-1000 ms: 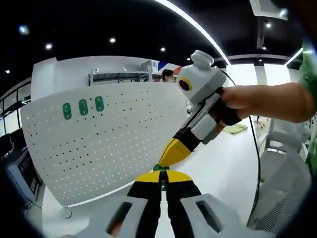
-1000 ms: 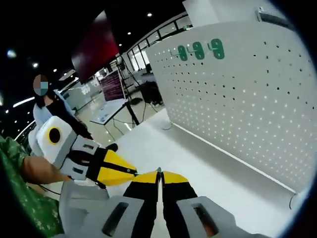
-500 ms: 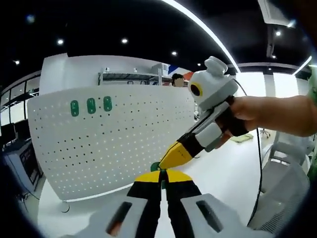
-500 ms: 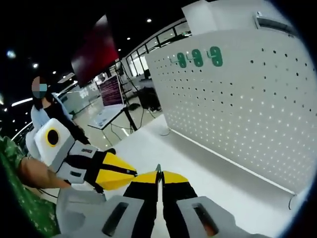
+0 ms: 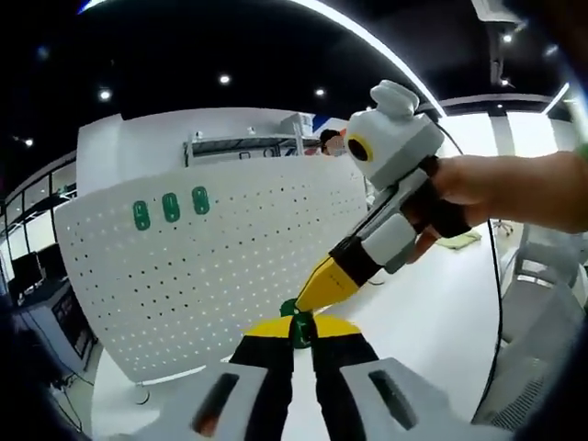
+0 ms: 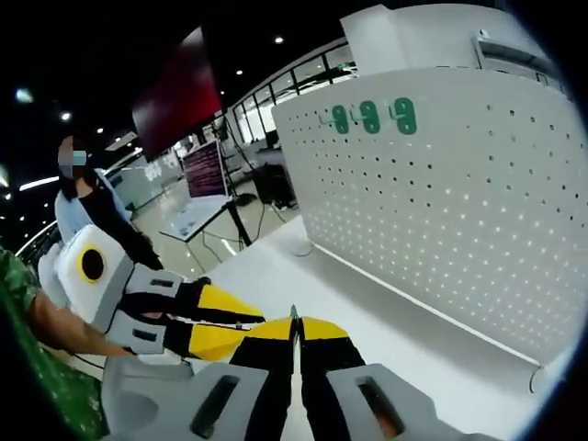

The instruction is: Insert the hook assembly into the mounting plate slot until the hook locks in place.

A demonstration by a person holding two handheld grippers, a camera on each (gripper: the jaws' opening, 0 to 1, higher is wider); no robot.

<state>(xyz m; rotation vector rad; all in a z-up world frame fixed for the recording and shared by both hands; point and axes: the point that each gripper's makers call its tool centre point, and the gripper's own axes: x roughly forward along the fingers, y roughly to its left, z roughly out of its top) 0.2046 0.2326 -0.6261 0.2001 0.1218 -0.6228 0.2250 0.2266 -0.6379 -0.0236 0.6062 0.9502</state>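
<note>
While both yellow-tipped grippers meet tip to tip over the white worktop [image 5: 441, 312], the small green hook piece [image 5: 292, 310] sits pinched in the left gripper [image 5: 297, 333] jaws; right gripper [image 6: 295, 328] jaws together, touching it. White perforated mounting panel [image 5: 230, 257] w/ three green hooks [image 5: 171, 208] stands along the worktop's far edge.

Your yellow-tipped, black-and-grey left gripper [image 5: 299, 323] pinches a small green hook piece [image 5: 292, 310]; beyond, a white perforated pegboard panel [image 6: 459, 211], dotted with dark holes, carries three green hooks [image 6: 372, 117] above a white tabletop [image 6: 367, 308].
</note>
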